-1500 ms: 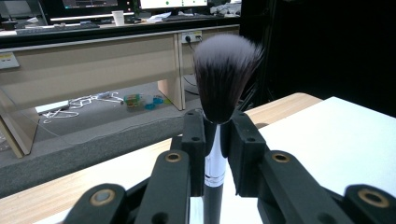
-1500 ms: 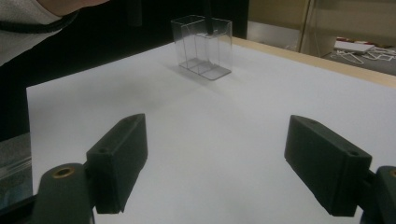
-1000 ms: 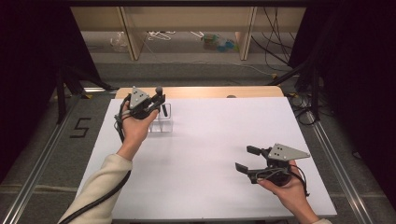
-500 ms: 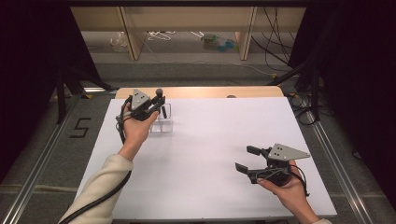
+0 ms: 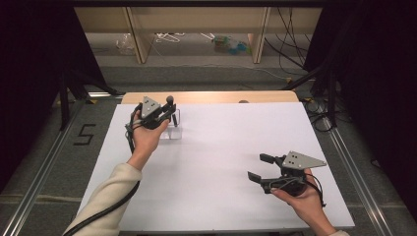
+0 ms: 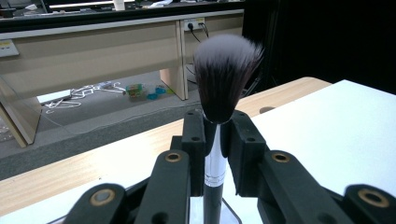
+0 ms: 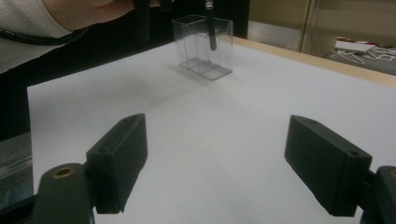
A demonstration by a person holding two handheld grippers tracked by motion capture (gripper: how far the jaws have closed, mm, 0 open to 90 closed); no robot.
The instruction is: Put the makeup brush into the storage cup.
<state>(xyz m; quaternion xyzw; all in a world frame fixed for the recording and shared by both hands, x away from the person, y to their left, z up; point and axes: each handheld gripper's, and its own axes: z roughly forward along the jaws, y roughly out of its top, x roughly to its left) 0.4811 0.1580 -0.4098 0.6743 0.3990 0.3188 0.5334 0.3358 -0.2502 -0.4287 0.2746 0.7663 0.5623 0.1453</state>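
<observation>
My left gripper [image 5: 166,114] is shut on a makeup brush [image 5: 169,100] and holds it upright over a clear plastic holder [image 5: 173,130] at the table's far left. In the left gripper view the dark bristle head [image 6: 225,74] rises above the jaws, which clamp the silver ferrule [image 6: 215,163]. In the right gripper view the brush handle's lower end [image 7: 212,37] hangs inside the clear holder [image 7: 201,56], above its bottom. My right gripper [image 5: 259,168] rests open near the front right, with bare table between its pads [image 7: 120,158].
The white table top [image 5: 236,132] has a wooden strip [image 5: 211,96] along its far edge. Beyond it stand a bench and floor clutter [image 5: 226,44]. Metal rails [image 5: 354,177] run along both sides of the table.
</observation>
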